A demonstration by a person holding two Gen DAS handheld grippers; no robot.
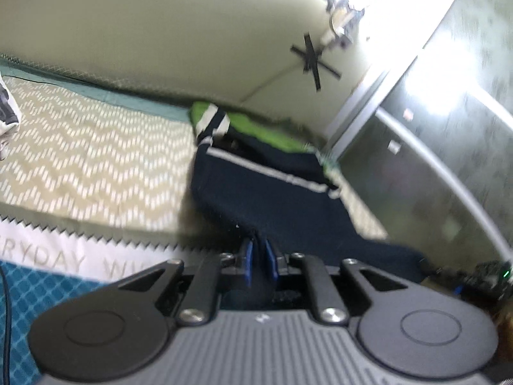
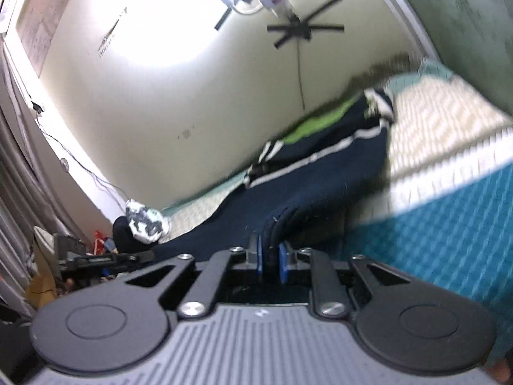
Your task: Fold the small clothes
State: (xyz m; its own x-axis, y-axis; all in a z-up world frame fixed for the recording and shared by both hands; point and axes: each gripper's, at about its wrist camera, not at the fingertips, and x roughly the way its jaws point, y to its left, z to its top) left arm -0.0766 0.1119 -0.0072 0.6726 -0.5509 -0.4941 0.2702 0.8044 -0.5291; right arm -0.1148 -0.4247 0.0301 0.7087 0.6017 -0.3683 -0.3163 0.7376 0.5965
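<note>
Left wrist: zigzag-patterned bedspread (image 1: pixel 96 160), cream wall (image 1: pixel 192 32).

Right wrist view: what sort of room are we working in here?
Most likely a bedroom in a home. The navy garment lies across a bed with a chevron-patterned cover, a ceiling fan hangs overhead, and plain painted walls surround it.

A bed (image 1: pixel 96 147) is covered by a zigzag-patterned sheet (image 1: pixel 105 160), with a teal quilt (image 2: pixel 449 224) spread at its near edge. A navy garment (image 1: pixel 272 192) with white stripes and green is laid across the far part.
</note>
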